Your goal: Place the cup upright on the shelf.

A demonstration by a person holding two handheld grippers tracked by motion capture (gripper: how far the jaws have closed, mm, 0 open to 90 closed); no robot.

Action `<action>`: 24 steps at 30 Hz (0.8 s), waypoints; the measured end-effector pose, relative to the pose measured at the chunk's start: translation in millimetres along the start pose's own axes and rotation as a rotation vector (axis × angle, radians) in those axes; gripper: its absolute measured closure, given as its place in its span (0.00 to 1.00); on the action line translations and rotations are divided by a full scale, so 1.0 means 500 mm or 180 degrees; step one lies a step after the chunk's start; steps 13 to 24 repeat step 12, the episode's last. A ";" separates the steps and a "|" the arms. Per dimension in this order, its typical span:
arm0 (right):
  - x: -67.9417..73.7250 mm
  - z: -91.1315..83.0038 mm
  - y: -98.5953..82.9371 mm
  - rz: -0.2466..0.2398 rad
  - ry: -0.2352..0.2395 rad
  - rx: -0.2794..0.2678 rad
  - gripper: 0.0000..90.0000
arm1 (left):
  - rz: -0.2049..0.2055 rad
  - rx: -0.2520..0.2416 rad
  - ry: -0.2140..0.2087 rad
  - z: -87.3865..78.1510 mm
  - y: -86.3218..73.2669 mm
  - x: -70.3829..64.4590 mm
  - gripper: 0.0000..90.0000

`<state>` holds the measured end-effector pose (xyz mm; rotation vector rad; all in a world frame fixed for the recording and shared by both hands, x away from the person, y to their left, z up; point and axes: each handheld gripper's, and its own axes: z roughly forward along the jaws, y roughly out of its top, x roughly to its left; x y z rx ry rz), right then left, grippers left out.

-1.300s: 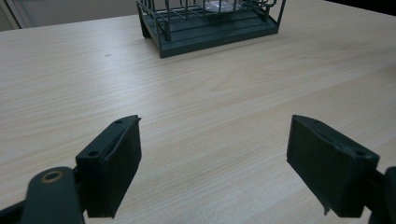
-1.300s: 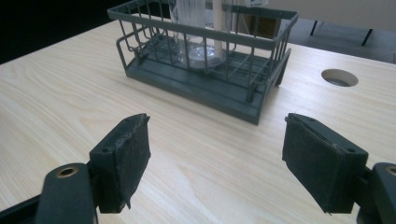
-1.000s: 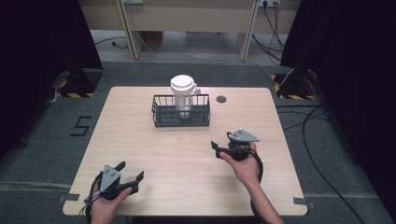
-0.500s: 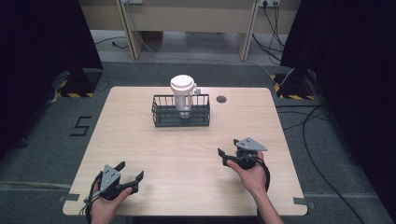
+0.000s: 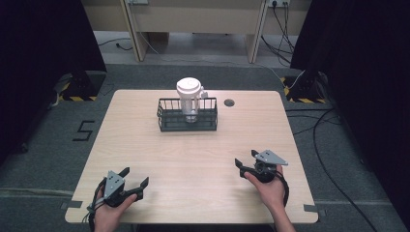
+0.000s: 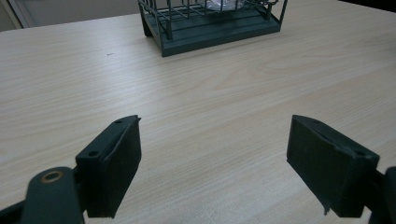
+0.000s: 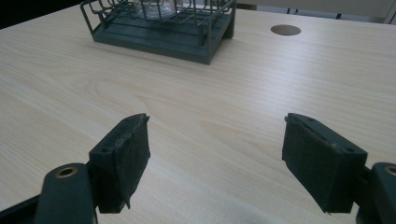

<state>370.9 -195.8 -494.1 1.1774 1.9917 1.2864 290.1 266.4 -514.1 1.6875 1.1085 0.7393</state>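
Two grippers, left gripper (image 5: pixel 134 179) and right gripper (image 5: pixel 246 161), jaws wide apart, holding nothing

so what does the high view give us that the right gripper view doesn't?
High view: both the left hand-held gripper and the right hand-held gripper, open near the table's near edge, the white lidded bottle at full height in the basket, and the floor with its cables.

Right gripper view: the basket's slatted base up close, and its own pads apart over bare wood.

Both: the wire basket, the round hole in the wooden table.
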 end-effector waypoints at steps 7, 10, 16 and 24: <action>-0.014 -0.017 -0.022 0.0035 -0.0056 -0.0097 0.27 | 0.0012 0.0012 -0.0004 0.000 0.000 0.000 0.19; -0.016 -0.018 -0.023 0.0038 -0.0062 -0.0102 0.26 | 0.0017 0.0011 -0.0008 0.000 0.000 0.000 0.19; -0.015 -0.019 -0.022 0.0042 -0.0067 -0.0115 0.25 | 0.0020 0.0008 -0.0013 0.001 0.000 -0.001 0.19; -0.015 -0.019 -0.022 0.0042 -0.0067 -0.0115 0.25 | 0.0020 0.0008 -0.0013 0.001 0.000 -0.001 0.19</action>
